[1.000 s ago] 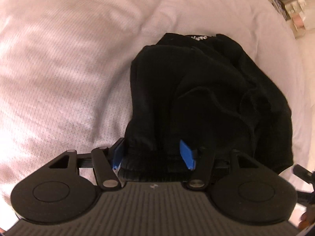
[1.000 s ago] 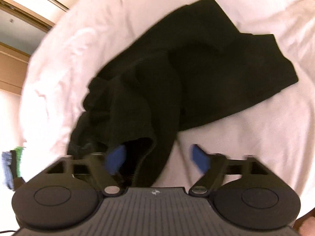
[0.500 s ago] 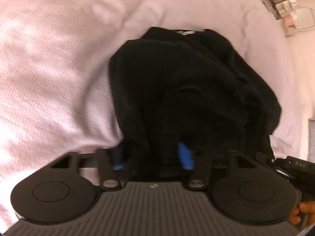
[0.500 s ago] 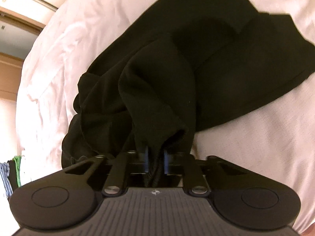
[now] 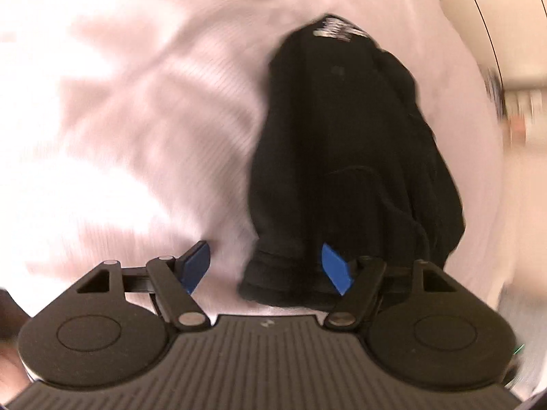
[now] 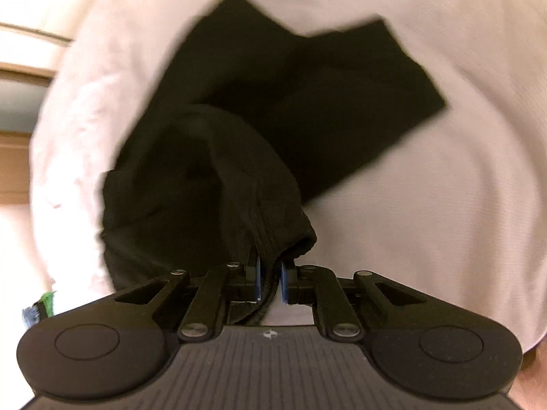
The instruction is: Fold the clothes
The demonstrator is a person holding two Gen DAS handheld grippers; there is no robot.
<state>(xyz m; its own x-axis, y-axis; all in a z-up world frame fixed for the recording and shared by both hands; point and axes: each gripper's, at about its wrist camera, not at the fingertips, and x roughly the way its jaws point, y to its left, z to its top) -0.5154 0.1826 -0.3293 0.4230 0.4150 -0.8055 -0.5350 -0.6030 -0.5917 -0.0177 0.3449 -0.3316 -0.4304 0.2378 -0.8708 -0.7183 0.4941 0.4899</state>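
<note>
Black garment (image 5: 345, 157), thick and matte, bunched into soft folds, lying on a bed covered by a pale pinkish-white sheet (image 5: 143, 130) with a fine ribbed weave. Ribbed hem at the near end, rolled into a fat edge just ahead of the left hand-held gripper (image 5: 265, 266); white lettering at the far end, too blurred to read. Lies ahead and to the right of that gripper's centre.

Left hand-held gripper released and opening: blue pads (image 5: 335, 268) spread wide, the hem between them on the right side, near the right pad but not pinched; bare sheet ahead of the left pad.

In the right wrist view, same garment (image 6: 307, 95) spread flat farther out as a broad dark panel with straight edges and a squared corner to the right, then rising in a rounded, draped hump towards the right hand-held gripper (image 6: 270, 280). Clenched there on a ribbed cuff-like edge, the pads pressed close on either side of the fabric, which hangs down between them.

Wooden trim beyond the bed at far left, blurred.
</note>
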